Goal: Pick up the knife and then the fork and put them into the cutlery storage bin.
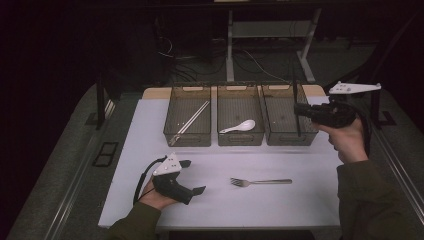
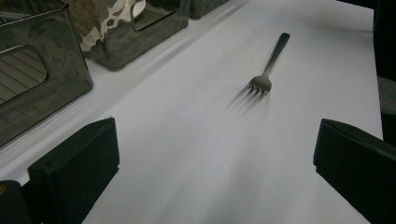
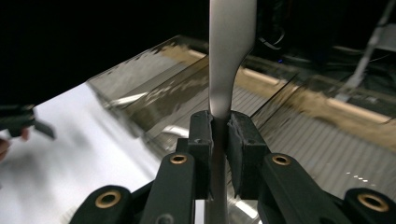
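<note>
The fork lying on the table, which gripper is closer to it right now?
Left. The left gripper rests on the table just left of the fork, open toward it. The right gripper is raised over the right-hand bin, clamping a metal utensil.

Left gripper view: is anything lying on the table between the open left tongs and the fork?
Nothing: in the left gripper view, only bare white table separates the left tongs from the fork; the high view agrees.

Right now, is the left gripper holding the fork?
No. The left gripper has its jaws wide apart, and the fork lies farther off on the white table.
</note>
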`<state>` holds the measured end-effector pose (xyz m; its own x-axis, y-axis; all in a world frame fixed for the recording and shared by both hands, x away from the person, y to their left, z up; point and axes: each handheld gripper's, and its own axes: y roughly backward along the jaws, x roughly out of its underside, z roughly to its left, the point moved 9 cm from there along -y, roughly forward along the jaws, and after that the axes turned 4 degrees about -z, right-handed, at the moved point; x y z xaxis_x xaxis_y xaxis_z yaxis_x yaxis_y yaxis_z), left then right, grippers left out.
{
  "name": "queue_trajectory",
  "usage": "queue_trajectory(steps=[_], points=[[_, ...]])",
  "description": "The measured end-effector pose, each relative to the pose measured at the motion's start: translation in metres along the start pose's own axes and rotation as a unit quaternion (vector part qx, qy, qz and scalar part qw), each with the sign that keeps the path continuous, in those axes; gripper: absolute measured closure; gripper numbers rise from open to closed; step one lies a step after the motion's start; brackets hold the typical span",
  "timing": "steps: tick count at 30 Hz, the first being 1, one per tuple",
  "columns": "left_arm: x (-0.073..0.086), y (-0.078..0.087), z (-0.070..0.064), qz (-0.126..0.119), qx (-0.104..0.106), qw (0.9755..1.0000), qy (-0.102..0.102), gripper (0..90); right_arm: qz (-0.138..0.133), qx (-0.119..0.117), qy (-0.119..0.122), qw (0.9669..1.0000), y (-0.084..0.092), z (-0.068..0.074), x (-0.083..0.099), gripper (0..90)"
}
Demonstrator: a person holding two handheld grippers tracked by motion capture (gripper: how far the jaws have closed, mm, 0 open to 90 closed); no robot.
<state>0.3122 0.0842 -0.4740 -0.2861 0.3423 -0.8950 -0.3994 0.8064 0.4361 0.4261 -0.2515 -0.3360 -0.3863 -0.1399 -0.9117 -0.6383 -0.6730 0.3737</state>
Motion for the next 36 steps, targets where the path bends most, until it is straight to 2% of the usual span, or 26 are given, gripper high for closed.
queue_trajectory(steps=[5, 11, 17, 21, 30, 36], points=[[0.000, 0.000, -0.001, 0.000, 0.001, 1.0000, 0.001, 0.0, -0.001, 0.025, 0.001, 0.9997, -0.008, -0.019, -0.012, 79.9], [0.000, 0.000, -0.001, 0.000, 0.001, 1.0000, 0.001, 0.0, 0.009, 0.053, -0.008, 0.9985, -0.020, -0.044, -0.008, 79.9], [0.000, 0.000, 0.000, 0.001, 0.000, 1.0000, 0.003, 0.0, 0.022, 0.073, -0.022, 0.9969, -0.029, -0.067, 0.003, 79.9], [0.000, 0.001, 0.000, 0.000, -0.001, 1.0000, 0.001, 0.0, 0.036, 0.085, -0.019, 0.9956, -0.034, -0.077, 0.010, 79.9], [0.000, 0.001, -0.001, 0.000, 0.000, 1.0000, 0.002, 0.0, 0.084, 0.102, -0.025, 0.9909, -0.047, -0.091, 0.039, 79.9], [0.000, 0.001, 0.000, -0.001, 0.000, 1.0000, 0.003, 0.0, 0.117, 0.104, -0.034, 0.9870, -0.052, -0.096, 0.063, 79.9]])
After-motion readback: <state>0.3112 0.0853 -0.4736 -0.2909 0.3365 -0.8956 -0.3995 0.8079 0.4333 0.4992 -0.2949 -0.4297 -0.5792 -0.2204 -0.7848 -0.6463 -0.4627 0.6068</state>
